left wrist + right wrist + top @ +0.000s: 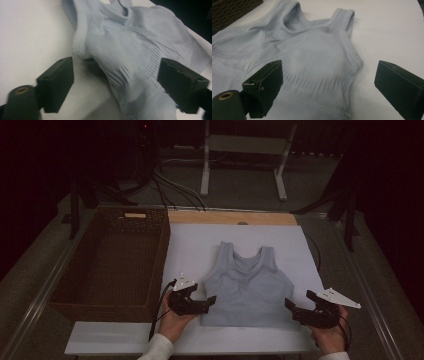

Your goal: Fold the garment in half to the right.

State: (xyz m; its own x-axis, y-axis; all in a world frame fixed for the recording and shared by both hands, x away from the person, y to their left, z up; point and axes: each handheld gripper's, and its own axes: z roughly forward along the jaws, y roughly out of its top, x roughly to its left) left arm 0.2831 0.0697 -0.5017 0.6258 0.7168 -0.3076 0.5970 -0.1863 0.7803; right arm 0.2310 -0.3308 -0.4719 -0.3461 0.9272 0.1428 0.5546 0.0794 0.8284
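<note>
At the bottom of the high view we hold the left gripper (210, 301) left of centre and the right gripper (289, 306) right of centre, one at each lower corner of the grey top (243, 290). Both point inward toward the garment's hem.

In the left gripper view, our two black jaws rise from the lower left and lower right of the frame with a broad gap between them, released. The top (130, 52) fills the middle and upper right of that frame; its hem corner runs down between the jaws and brushes close past the right-hand jaw, but neither pad presses on the cloth. A ribbed armhole edge curls up just above the left-hand jaw.

In the right gripper view, the jaws again stand wide, released. The top (294, 57) lies across the left and centre of the frame; the left-hand jaw sits over the ribbed hem band, while the right-hand jaw hangs over bare white board (392, 30), apart from the cloth. Nothing is clamped.

Farther up in the high view, the top lies flat in the centre of the white board (195, 245), straps pointing toward the top of the frame. To its left, in the middle left of the frame, stands the brown wicker basket (160, 245), its wall against the board's left edge.
</note>
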